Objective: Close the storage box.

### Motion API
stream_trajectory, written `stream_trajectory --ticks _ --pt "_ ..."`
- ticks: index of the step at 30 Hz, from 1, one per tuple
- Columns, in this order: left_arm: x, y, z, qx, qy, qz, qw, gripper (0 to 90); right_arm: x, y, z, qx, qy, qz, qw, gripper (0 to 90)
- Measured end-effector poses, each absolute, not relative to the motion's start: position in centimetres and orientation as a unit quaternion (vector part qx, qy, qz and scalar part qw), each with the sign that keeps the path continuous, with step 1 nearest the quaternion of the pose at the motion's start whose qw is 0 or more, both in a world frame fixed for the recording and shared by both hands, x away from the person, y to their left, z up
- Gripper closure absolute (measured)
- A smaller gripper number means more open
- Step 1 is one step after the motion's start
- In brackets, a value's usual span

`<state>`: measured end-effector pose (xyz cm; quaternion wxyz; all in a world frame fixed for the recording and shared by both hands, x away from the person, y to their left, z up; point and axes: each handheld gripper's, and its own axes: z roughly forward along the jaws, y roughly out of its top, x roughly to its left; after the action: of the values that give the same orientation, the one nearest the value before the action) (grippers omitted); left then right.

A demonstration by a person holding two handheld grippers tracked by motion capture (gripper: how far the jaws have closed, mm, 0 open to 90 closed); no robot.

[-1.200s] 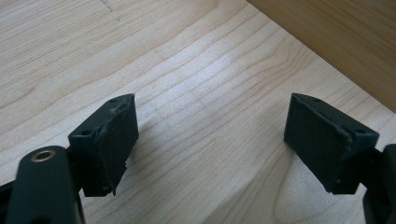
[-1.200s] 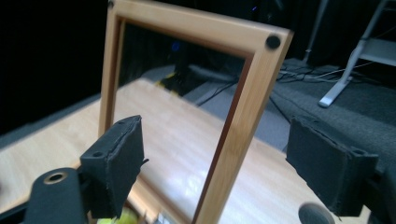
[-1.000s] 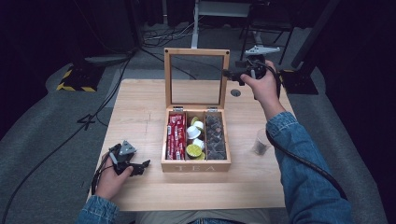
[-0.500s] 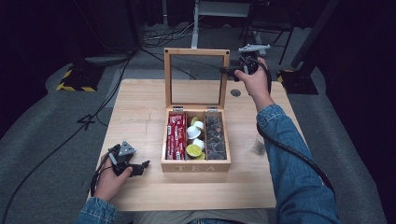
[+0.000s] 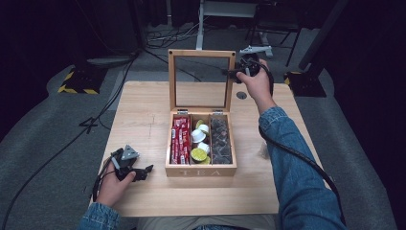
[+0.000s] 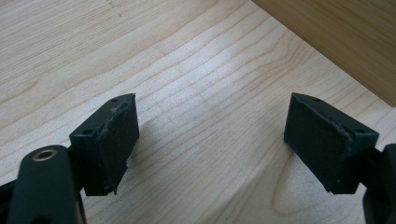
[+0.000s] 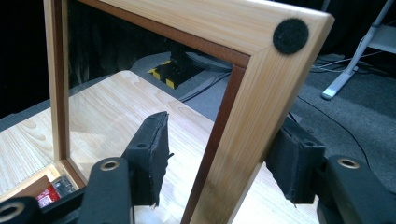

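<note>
Left gripper (image 5: 143, 171): it is resting on the near left of the worktop (image 5: 143, 120), just beside the tea box, apparently waiting while the other hand is working; its fingers (image 6: 114, 140) are standing wide apart with nothing but bare wood between them.
Tea box (image 5: 201, 170): it is sitting at the middle of the worktop with its front, lettered TEA, facing the person; red sachets (image 5: 180, 139), white and yellow capsules (image 5: 198, 143) and dark pods (image 5: 221, 141) are filling its three compartments.
Lid (image 5: 201, 55): the glass-paned wooden frame is standing upright on its hinges at the far edge of the box, which is leaving the contents open to reach.
Right gripper (image 5: 230, 72): it is reaching to the lid's upper right corner, probably to swing the lid down; its fingers (image 7: 152, 154) have just been closing, with the frame's side rail (image 7: 247, 121) between them, one finger on either face, a gap showing at the left one, so not yet clamped.
High view: it is giving the whole layout, both hands and the compartments.
Right gripper view: it is showing the gap beside the rail and a black felt pad (image 7: 290, 36) on the lid's corner.
Left gripper view: it is showing the idle fingers close up.
</note>
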<state>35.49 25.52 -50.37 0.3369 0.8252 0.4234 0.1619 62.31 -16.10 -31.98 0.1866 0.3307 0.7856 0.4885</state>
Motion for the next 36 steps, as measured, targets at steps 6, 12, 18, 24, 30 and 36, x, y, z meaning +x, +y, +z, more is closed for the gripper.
stream_trajectory --ticks 6,12,18,24,30,36 --pt "35.5 25.5 -50.4 0.825 0.423 0.162 0.337 18.3 61.5 -16.3 -31.5 0.325 0.786 0.492 0.183 42.6" --pt "35.5 25.5 -50.4 0.825 0.423 0.162 0.337 18.3 60.5 -16.5 -30.9 0.315 0.791 0.491 0.183 42.7" --pt "35.5 25.5 -50.4 0.825 0.424 0.162 0.337 18.3 58.7 -16.8 -30.2 0.303 0.796 0.492 0.181 43.9" --pt "35.5 25.5 -50.4 0.826 0.423 0.162 0.336 18.3 56.9 -17.2 -29.7 0.289 0.799 0.495 0.182 45.8" --pt "35.5 25.5 -50.4 0.826 0.423 0.161 0.336 18.3 55.3 -17.5 -29.2 0.275 0.810 0.485 0.185 51.9" --pt "35.5 25.5 -50.4 0.826 0.423 0.161 0.336 18.2 53.6 -17.9 -28.4 0.260 0.814 0.485 0.187 61.5"
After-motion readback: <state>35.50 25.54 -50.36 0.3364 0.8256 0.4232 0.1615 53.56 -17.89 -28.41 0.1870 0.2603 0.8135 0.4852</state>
